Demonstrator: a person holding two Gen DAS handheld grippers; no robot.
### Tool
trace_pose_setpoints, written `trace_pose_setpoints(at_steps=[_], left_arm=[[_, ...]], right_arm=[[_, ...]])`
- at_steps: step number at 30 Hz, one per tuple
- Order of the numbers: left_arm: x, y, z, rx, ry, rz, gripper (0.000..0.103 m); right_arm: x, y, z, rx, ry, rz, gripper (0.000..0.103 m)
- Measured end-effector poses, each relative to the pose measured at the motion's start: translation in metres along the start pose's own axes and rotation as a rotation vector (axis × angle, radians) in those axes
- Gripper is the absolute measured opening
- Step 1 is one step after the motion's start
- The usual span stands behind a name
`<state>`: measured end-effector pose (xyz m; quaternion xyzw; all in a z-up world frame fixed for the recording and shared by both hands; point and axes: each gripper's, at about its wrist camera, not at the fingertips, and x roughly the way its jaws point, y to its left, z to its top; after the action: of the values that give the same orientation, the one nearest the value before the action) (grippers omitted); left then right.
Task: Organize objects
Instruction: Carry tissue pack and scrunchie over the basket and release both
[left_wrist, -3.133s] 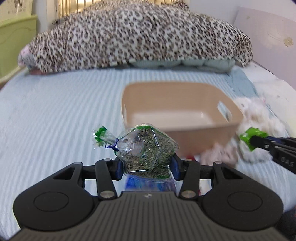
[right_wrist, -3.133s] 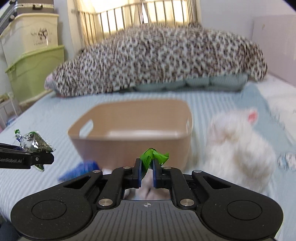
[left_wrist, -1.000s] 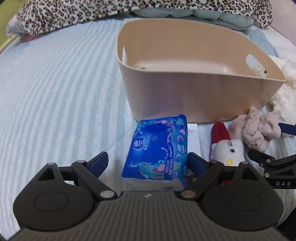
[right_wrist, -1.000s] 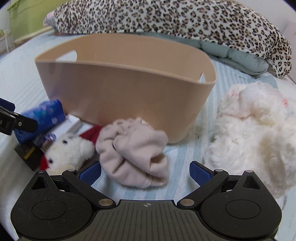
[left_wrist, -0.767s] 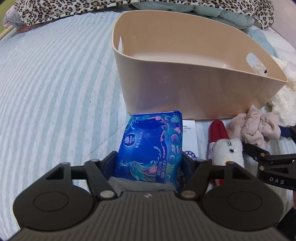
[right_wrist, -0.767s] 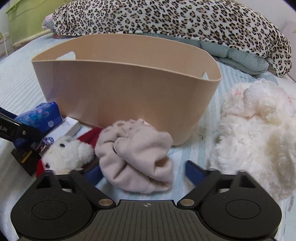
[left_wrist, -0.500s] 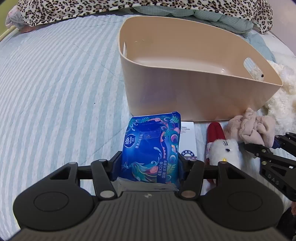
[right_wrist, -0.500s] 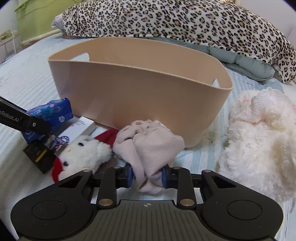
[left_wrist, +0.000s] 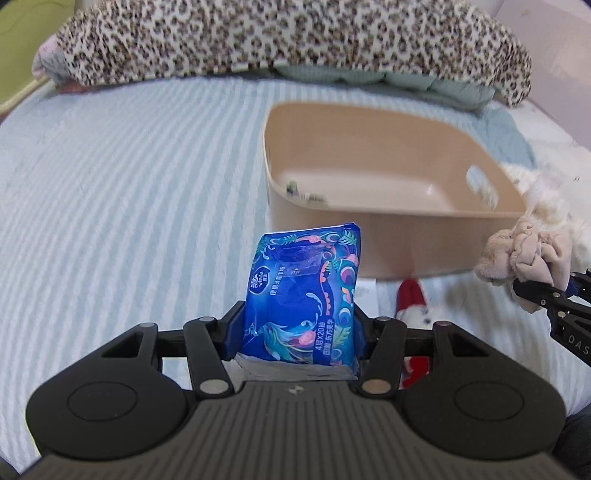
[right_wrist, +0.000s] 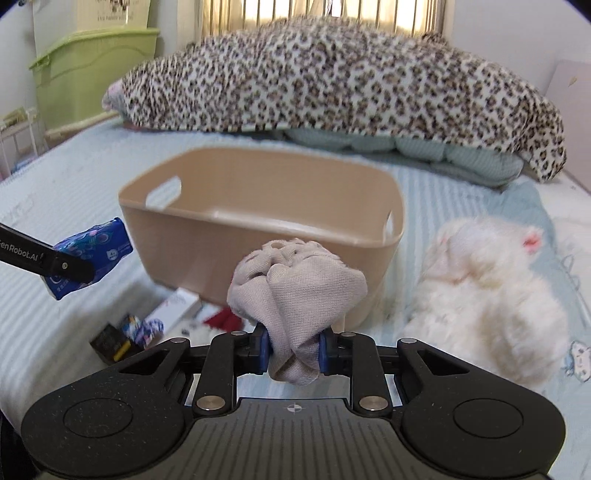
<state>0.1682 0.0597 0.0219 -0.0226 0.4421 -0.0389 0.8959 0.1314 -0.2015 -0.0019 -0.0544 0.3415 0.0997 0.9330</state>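
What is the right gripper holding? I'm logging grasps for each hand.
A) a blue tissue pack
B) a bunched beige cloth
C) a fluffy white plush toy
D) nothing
B: the right gripper is shut on the bunched beige cloth, lifted in front of the tan plastic bin.

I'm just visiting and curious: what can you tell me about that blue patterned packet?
The blue soft plastic tissue packet has a glossy wrapper printed with colourful feathers and white lettering. It stands upright, lifted off the striped bed, squeezed at its lower sides by the left gripper, in front of the beige plastic bin.
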Motion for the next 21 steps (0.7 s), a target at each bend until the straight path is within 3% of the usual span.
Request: trace_pose_setpoints(at_steps=[9, 16, 21], left_arm=[[-0.030, -0.013, 0.041, 0.010, -0.140, 0.000, 0.057], [-0.012, -0.033, 0.077, 0.028, -0.194, 0.017, 0.057], [0.019, -0.047, 0.098, 0.053, -0.186, 0.023, 0.057]], right_arm=[[-0.017, -0.010, 0.041, 0.021, -0.133, -0.020, 0.022], [-0.002, -0.017, 0.076, 0.043, -0.206, -0.038, 0.022], [0.027, -0.021, 0.091, 0.066, -0.189, -0.038, 0.022]])
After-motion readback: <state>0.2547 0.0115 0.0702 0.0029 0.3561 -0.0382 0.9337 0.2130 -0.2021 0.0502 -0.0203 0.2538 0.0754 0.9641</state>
